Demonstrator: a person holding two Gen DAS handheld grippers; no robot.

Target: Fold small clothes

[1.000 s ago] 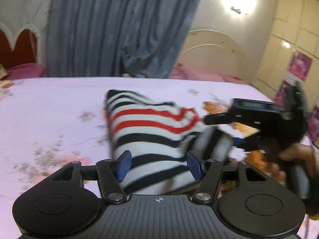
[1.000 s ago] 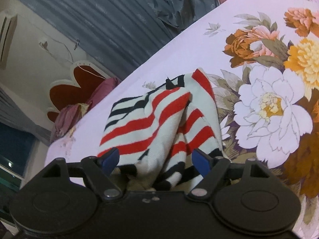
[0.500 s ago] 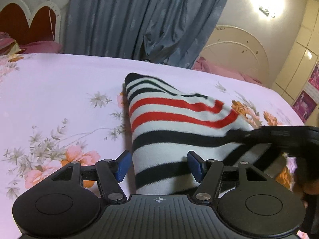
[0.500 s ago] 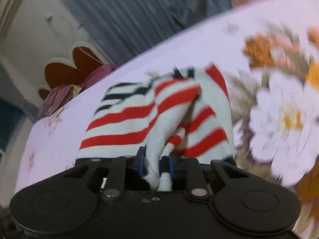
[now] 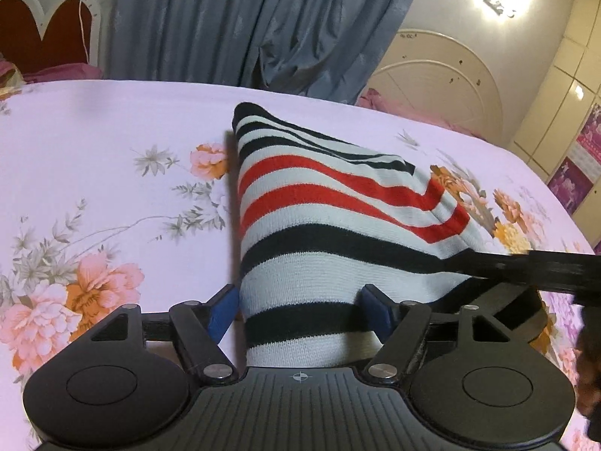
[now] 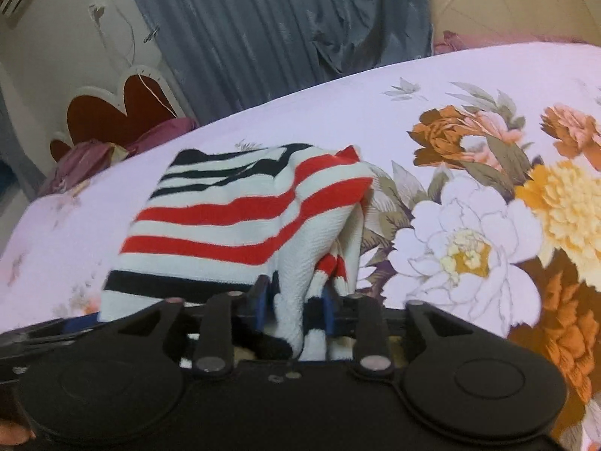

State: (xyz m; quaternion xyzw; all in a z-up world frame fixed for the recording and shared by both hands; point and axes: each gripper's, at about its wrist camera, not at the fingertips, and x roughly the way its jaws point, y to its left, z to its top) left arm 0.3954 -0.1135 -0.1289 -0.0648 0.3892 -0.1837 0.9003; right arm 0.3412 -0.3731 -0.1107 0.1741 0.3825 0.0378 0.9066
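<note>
The flowered bedsheet carried the striped garment, which lay partly folded at its middle. The left gripper straddled the near hem, jaws released and just opened wider than in the earlier frame, and sat closer and lower over the cloth. The right gripper, clamped on a bunched fold half a second earlier, had just eased apart; whether its pads were pressing the fold I could not tell. Judged best: free that bunch cleanly before smoothing the layers flat.

Left claw jaws just widened, astride striped garment on floral bedsheet, right claw alongside
</note>
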